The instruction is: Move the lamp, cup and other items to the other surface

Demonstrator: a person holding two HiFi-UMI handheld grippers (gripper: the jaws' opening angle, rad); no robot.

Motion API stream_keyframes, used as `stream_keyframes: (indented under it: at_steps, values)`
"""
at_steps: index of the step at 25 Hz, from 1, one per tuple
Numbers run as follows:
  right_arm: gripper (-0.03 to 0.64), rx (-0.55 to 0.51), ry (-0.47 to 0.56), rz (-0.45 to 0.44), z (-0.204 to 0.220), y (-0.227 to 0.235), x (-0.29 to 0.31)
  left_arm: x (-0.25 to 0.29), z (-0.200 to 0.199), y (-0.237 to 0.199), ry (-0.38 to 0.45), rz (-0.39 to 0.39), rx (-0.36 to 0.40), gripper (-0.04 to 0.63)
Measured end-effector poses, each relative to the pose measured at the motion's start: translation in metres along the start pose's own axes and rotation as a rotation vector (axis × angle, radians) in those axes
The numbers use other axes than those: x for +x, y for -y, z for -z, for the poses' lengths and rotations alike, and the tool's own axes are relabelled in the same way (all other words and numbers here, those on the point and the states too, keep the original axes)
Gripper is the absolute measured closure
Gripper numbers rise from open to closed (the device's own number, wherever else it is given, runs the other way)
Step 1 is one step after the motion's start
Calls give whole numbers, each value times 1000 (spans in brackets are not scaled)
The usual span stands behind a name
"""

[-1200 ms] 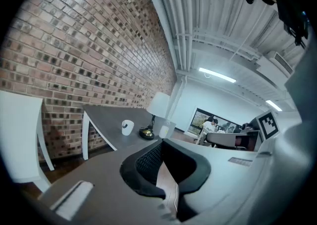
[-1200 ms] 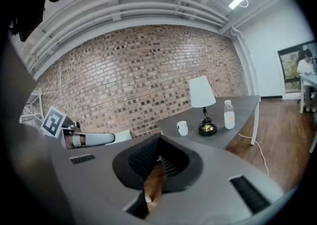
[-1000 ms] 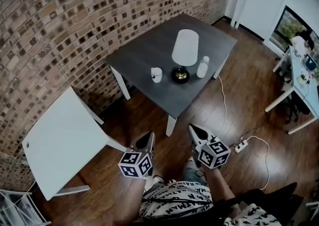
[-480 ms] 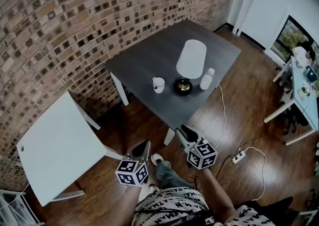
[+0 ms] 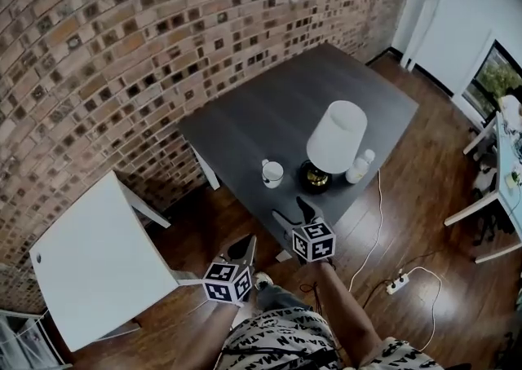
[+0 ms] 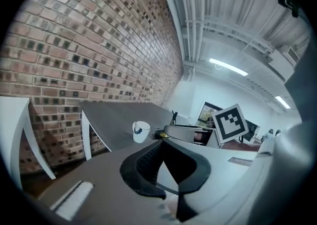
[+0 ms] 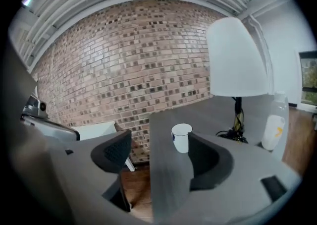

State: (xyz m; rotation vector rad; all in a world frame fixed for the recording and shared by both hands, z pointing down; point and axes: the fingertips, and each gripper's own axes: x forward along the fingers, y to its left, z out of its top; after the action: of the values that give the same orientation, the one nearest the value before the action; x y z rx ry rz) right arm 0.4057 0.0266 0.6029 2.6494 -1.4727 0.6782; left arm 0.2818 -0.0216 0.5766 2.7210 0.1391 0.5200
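Observation:
On the dark grey table (image 5: 269, 120) stand a lamp (image 5: 336, 137) with a white shade and black base, a white cup (image 5: 272, 173) and a small white bottle (image 5: 359, 166). My right gripper (image 5: 292, 212) hovers at the table's near edge, just short of the cup; its jaws are opening with nothing between them. In the right gripper view the cup (image 7: 181, 137) shows beyond the gripper (image 7: 161, 157), with the lamp (image 7: 235, 60) and bottle (image 7: 274, 127) to the right. My left gripper (image 5: 242, 248) hangs lower over the floor, shut and empty, and it sees the cup (image 6: 140, 131) from afar.
A white table (image 5: 98, 258) stands to the left against the brick wall (image 5: 122, 50). A power strip (image 5: 400, 283) and cable lie on the wooden floor at right. A white desk (image 5: 507, 189) stands at the far right.
The view has closed in on the dark table. My right gripper has moved forward to the table's near edge and its jaws have spread apart. The left gripper has stayed low.

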Motion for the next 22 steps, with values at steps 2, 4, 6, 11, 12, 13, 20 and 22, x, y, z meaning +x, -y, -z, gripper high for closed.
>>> stream_keyframes:
  at_steps: [2,4,6,11,12,13,20,22]
  values:
    - [214,-21,-26,8,1,12,26,19,1,-6,-18,-1,-6,595]
    - [186,-41,-47,21,3,25,50,37,1,-14,-32,-6,-10,595]
    - [186,-59,-67,32,5,37,73,52,2,-22,-45,-15,-15,595]
    - [149,-97,-125,44,15,63,120,78,3,-35,-69,-29,-30,595]
    - [149,-105,-135,46,16,66,128,81,3,-38,-72,-31,-33,595]
    - [149,-111,-143,47,18,68,136,84,3,-42,-75,-34,-37,595]
    - [150,-119,-173,30,29,70,172,99,7,-63,-88,-60,-70,595]
    - [152,-120,-178,32,31,73,179,101,9,-66,-91,-64,-76,595]
